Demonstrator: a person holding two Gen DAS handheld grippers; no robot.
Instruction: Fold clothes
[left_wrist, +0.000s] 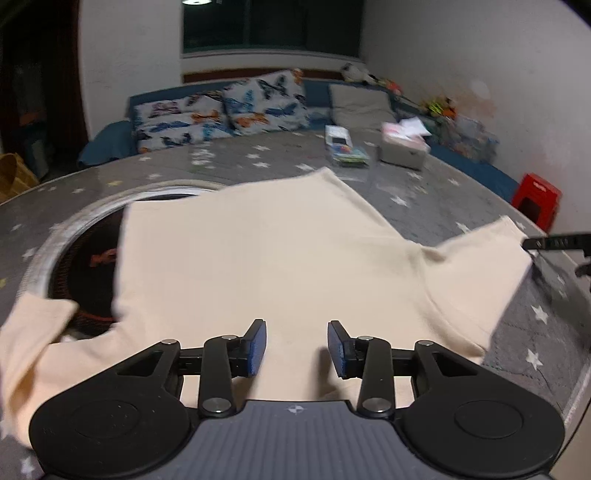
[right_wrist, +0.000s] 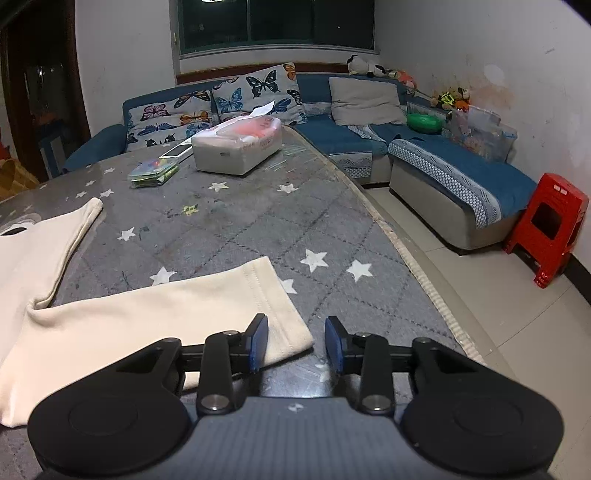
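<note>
Cream shirt (left_wrist: 266, 258) lies spread on the grey star-quilted table (right_wrist: 236, 229), one sleeve (right_wrist: 221, 310) reaching toward the right edge. Left gripper (left_wrist: 296, 345) hovers with jaws apart over the body; right gripper (right_wrist: 296, 341), jaws apart, sits at the cuff. Pinching the cuff squarely would keep any fold flat. At the far edge, a tissue box (right_wrist: 236, 147) shows one sheet.

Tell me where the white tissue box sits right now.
The white tissue box sits at the far end of the grey star-patterned table cover, just right of a small green packet, before the blue sofa.
</note>
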